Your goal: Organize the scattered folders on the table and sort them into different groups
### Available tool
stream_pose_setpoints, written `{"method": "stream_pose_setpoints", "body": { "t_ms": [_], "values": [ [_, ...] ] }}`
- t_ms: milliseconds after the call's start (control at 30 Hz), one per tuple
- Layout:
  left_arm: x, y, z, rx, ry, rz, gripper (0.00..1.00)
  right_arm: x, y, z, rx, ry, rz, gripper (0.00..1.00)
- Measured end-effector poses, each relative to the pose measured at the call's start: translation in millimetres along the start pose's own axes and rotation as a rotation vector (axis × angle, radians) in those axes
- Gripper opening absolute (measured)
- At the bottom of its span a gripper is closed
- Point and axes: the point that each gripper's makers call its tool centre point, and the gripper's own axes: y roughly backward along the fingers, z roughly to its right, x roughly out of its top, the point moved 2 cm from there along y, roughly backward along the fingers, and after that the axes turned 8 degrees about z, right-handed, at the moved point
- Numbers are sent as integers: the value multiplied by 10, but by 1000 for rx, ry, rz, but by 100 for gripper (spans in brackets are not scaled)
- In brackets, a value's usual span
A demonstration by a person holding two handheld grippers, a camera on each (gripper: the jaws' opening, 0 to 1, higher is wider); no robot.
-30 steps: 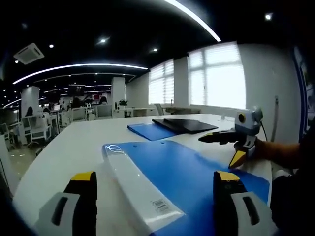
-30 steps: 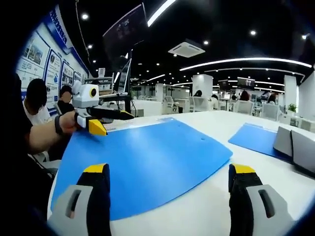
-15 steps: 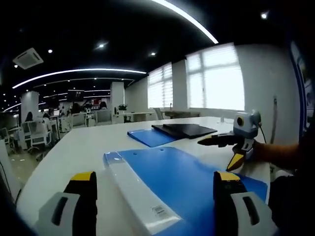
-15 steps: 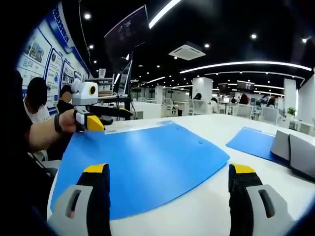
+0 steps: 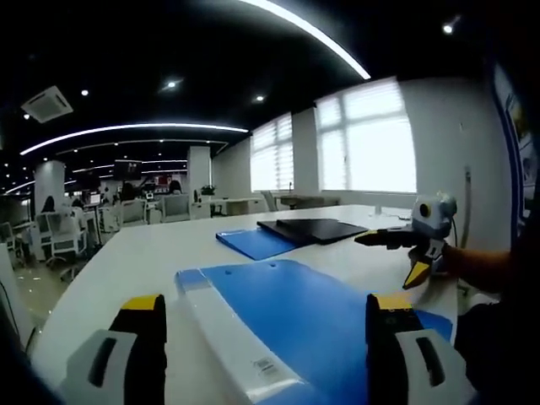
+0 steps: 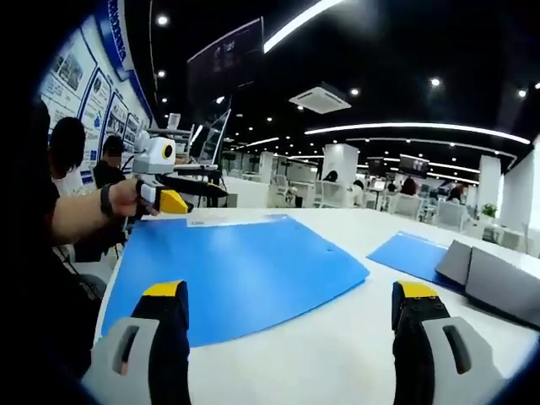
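Both views tip upward from a second ago as the left hand-held gripper (image 5: 266,354) and right hand-held gripper (image 6: 289,346) hover wide open, empty, over the near blue folder (image 5: 312,316) lying flat on the desk (image 5: 135,253); sorting looks not yet begun, with a second blue folder (image 5: 256,242) and dark folders (image 5: 312,229) farther off.

Bright blinded windows (image 5: 367,135), a ceiling air vent (image 6: 319,98), and wall posters (image 6: 80,89) surround distant office desks (image 5: 67,232).

On the white table (image 5: 126,253) lie two blue folders, a large one (image 5: 312,312) near the cameras and a smaller one (image 5: 253,242) farther off, plus one dark folder (image 5: 312,229) beside the smaller, and two grippers, left (image 6: 190,192) and right (image 5: 396,249), hover over them.
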Motion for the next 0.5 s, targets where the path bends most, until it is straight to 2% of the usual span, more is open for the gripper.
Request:
{"method": "stream_pose_setpoints", "body": {
  "t_ms": [167,267,500],
  "values": [
    [38,-26,104,-19,-11,10,99,98,246,70,-39,-25,26,98],
    [54,-25,166,-31,-17,15,99,206,390,103,-73,8,36,98],
    [129,7,229,-38,-25,33,99,354,643,186,-103,-12,67,98]
  ]
}}
